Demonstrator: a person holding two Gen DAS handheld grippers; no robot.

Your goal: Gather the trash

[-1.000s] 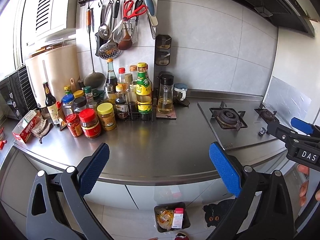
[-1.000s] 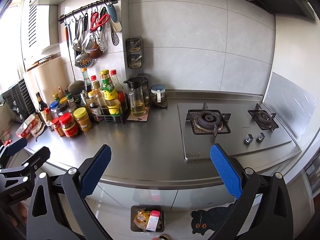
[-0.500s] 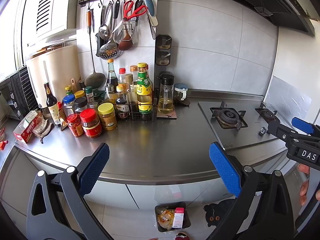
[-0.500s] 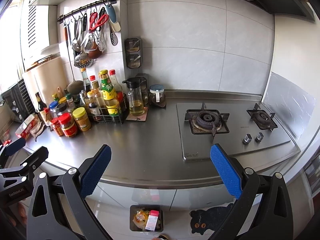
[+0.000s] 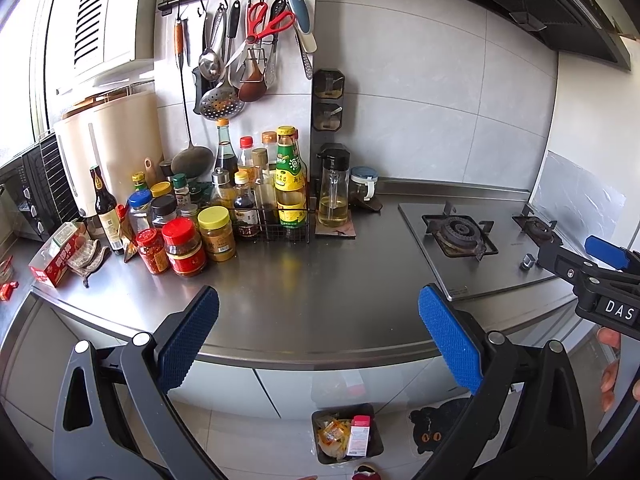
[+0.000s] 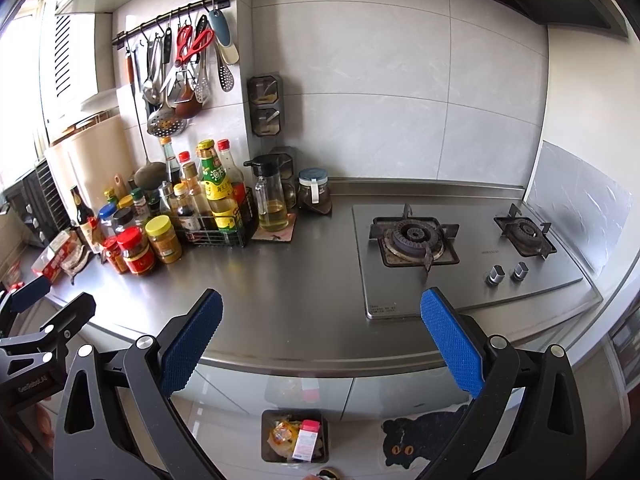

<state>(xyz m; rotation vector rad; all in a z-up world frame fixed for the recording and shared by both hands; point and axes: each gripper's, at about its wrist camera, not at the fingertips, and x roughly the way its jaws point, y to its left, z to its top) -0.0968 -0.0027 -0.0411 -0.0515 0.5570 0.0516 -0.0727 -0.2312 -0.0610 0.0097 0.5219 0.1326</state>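
A dark trash bin (image 5: 376, 414) stands on the floor below the counter's front edge, holding wrappers and a small pink-capped carton (image 5: 359, 436); it also shows in the right wrist view (image 6: 266, 436). My left gripper (image 5: 318, 340) is open and empty above the counter edge. My right gripper (image 6: 320, 342) is open and empty, also above the edge. Each gripper shows at the side of the other's view.
A steel counter (image 5: 320, 300) carries jars, sauce bottles in a wire rack (image 5: 272, 224), an oil dispenser (image 5: 332, 196) and a red box (image 5: 56, 260) at the left. A gas hob (image 6: 460, 256) is at the right. Utensils hang above. A cat mat (image 6: 416, 444) lies on the floor.
Both views shift very slightly. Both grippers stay open and empty.
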